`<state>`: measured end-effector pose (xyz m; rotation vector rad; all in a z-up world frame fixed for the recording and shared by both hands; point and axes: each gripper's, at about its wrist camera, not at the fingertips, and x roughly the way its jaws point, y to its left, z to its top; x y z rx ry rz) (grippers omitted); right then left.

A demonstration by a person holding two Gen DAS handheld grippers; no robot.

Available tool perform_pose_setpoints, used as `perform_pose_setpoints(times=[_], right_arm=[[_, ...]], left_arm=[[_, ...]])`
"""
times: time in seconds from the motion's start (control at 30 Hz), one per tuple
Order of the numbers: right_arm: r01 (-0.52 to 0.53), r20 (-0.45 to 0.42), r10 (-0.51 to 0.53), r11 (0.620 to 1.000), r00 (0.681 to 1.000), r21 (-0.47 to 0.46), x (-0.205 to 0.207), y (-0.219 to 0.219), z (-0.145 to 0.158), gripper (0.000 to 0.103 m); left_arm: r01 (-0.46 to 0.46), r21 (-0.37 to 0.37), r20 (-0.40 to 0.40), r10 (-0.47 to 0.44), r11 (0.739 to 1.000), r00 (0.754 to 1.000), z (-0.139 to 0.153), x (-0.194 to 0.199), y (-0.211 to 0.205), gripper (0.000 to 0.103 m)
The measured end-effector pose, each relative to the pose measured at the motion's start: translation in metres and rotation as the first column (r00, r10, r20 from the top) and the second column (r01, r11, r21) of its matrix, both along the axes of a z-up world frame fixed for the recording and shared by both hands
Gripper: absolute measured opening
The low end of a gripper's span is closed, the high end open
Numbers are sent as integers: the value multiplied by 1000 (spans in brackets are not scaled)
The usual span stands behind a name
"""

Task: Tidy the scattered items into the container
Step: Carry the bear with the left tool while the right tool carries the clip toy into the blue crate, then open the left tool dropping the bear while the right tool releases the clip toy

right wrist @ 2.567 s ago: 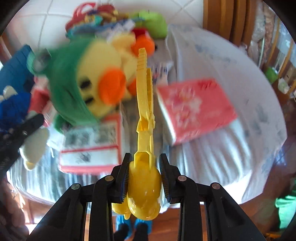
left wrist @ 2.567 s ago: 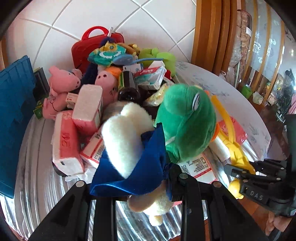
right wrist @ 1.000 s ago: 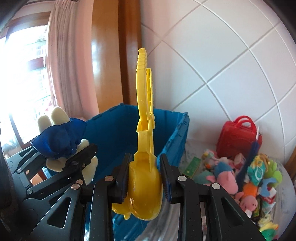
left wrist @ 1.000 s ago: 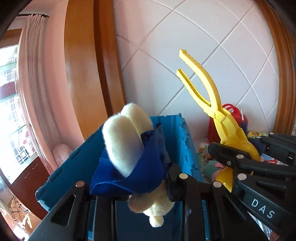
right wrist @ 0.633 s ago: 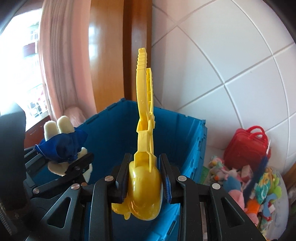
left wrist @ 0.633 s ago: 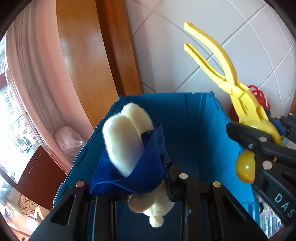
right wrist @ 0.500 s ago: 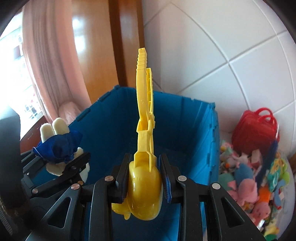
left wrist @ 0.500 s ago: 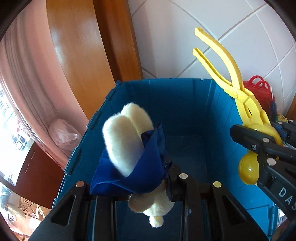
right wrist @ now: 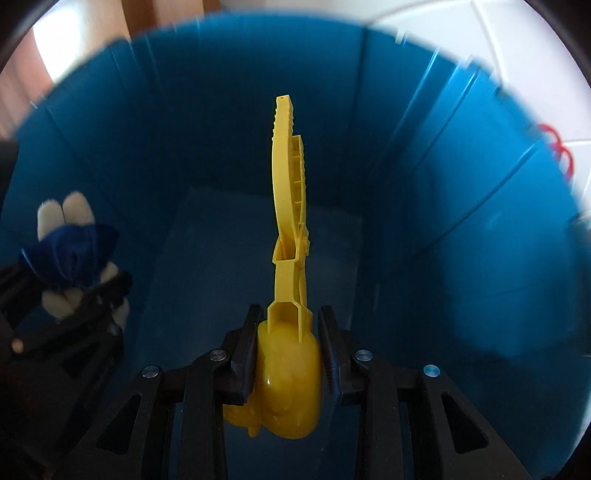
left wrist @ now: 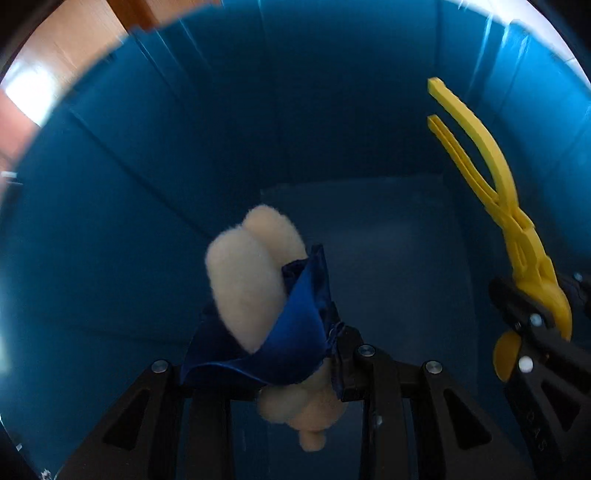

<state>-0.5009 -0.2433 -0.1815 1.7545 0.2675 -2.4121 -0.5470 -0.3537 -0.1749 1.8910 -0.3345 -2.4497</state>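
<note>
From my left wrist I look steeply down into the blue bin (left wrist: 155,192), whose walls fill almost the whole view and whose bare floor lies below me. My left gripper (left wrist: 258,354) is clenched on a cream plush toy (left wrist: 251,280) wrapped in a blue cloth (left wrist: 295,339); the toy's rounded end juts out past my fingers toward the bin floor, hanging inside the bin with nothing between it and the floor. To the right, my right gripper (left wrist: 532,314) holds the yellow tongs (left wrist: 491,177), whose two long arms point toward the far right wall without touching it, as far as I can tell. A strip of brown wood (left wrist: 74,40) shows past the bin's rim at upper left. From my right wrist, the same blue walls ring the view, and my fingers (right wrist: 243,354) grasp the tongs by the round yellow bulb, one pad on each side, the arms running straight ahead over the floor. At the left edge my left gripper sits with the plush toy, well apart from the tongs. Beyond the rim at upper right are white tiles (right wrist: 517,33) and a blurred bit of something red (right wrist: 557,147).
</note>
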Motion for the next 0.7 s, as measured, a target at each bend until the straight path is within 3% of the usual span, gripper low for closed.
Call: perform_pose_setpoints(times=[0.23,0.4,0.6,0.7], right_arm=[[29,214,-39,999,976,46,-18,6,-95,30],[6,268,-23,998,963,66,-19,9,-128,30],[-10,282,-14,996,959,84,-21,15,-144,30],[-5,278,-19,996,960,85,-23,18,-147,30]], left_arm=[[-20,-6,116,20,1000,993,-79,-17,2,27],[-60,18,178,56,998,983,-114,-14,-5,27],[-88,72,187,74,993,980,-126,-4,2,30],[-92,68,207,76,993,975,-133,-6,-7,57]])
